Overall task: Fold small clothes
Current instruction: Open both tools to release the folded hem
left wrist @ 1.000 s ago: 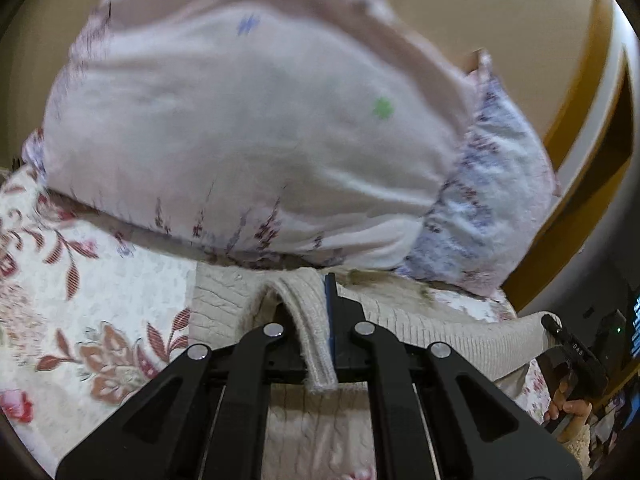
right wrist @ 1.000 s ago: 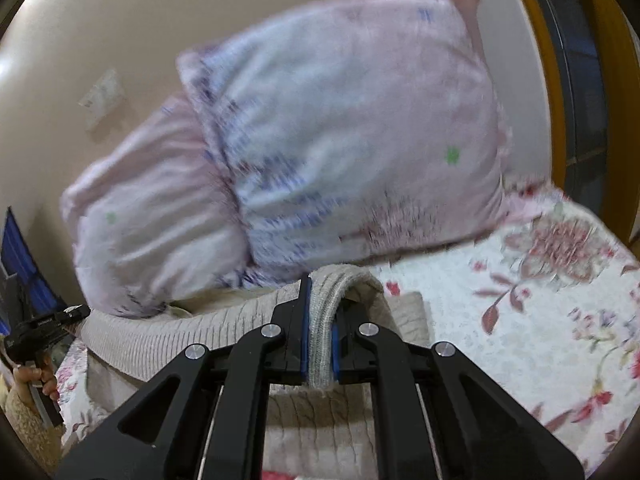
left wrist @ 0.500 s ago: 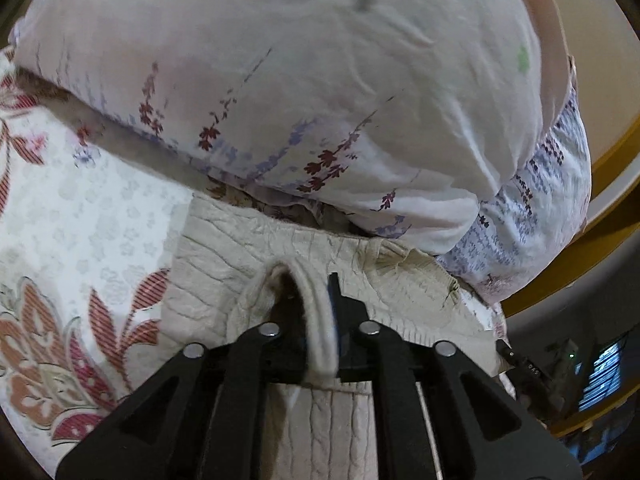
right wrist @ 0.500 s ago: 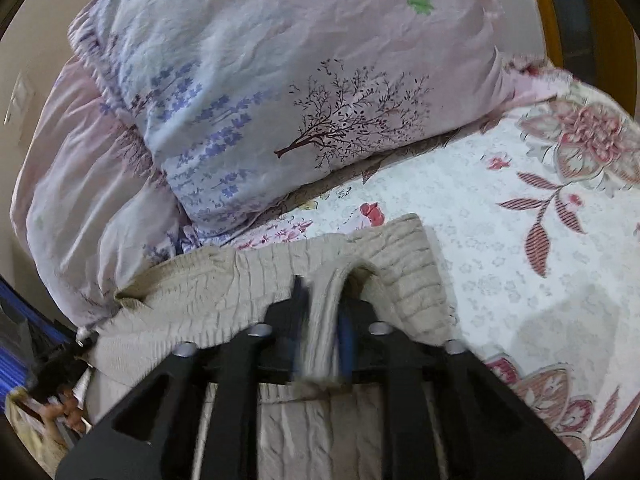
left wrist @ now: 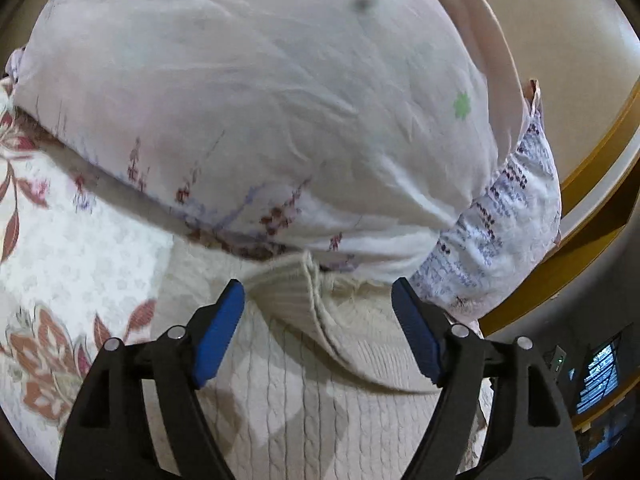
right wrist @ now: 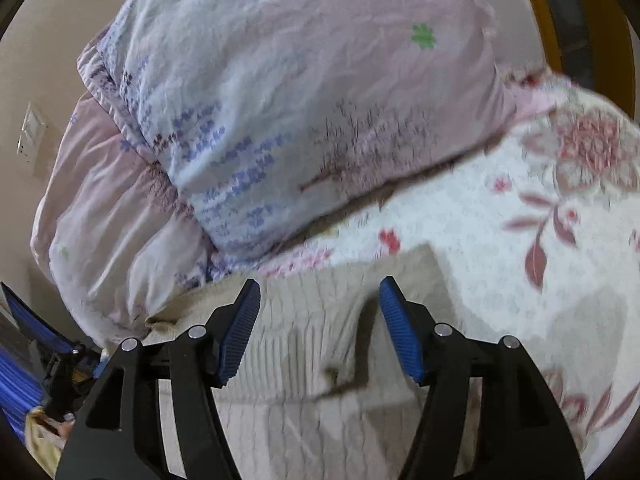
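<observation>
- Cream cable-knit sweater point(left wrist: 304, 380) spread flat on the bed point(left wrist: 80, 248), its far edge close against the pillows point(left wrist: 248, 120) at the head end.
- Folded-over ribbed hem point(left wrist: 292, 292) lying loose on top of the knit, between the blue pads point(left wrist: 218, 332) of the left gripper point(left wrist: 318, 332) but touched by neither.
- Left jaws spread wide and opening, holding nothing.
- Same sweater point(right wrist: 312, 360) in the right wrist view, its folded edge resting slack beneath the right gripper point(right wrist: 318, 328).
- Right jaws likewise parted and opening, pads point(right wrist: 400, 336) clear of the fabric on both sides.
- Two pale floral pillows point(right wrist: 280, 120) stacked one partly over the other behind the sweater, leaning toward the wall.
- Flower-print bedspread point(right wrist: 540, 240) bare to the right of the sweater, near the bed's side edge.
- Blur across both views; finer fold lines hard to tell.
- Dark gear and a bit of a hand point(right wrist: 60, 426) low at the left of the right wrist view, off the bed's edge.
</observation>
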{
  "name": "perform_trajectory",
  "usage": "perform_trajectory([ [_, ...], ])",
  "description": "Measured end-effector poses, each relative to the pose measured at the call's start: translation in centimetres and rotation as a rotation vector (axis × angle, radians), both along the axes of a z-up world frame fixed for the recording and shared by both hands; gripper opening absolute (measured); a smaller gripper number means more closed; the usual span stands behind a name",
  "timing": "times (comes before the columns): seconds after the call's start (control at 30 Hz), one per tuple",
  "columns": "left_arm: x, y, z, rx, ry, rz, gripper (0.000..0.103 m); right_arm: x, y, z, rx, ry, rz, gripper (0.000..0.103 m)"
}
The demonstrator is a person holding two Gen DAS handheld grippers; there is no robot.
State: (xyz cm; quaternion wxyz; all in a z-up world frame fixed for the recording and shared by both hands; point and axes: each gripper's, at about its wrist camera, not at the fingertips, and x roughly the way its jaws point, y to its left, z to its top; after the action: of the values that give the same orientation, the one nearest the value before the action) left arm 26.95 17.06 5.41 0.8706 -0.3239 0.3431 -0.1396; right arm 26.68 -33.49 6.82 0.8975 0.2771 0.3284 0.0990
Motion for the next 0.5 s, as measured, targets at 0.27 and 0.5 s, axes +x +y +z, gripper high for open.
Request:
perform_trajectory([
  [0.27,0.8,-1.7,-2.1,-0.045,0.110,-0.088,0.073,1.0,0.4,-2.5,0.048,0.138,0.114,0.014],
  [0.5,2.6,-2.6,-2.1,-0.157,0.079,-0.059,0.078,4.1,1.4,-1.0,0.086,0.016,0.057,0.042],
])
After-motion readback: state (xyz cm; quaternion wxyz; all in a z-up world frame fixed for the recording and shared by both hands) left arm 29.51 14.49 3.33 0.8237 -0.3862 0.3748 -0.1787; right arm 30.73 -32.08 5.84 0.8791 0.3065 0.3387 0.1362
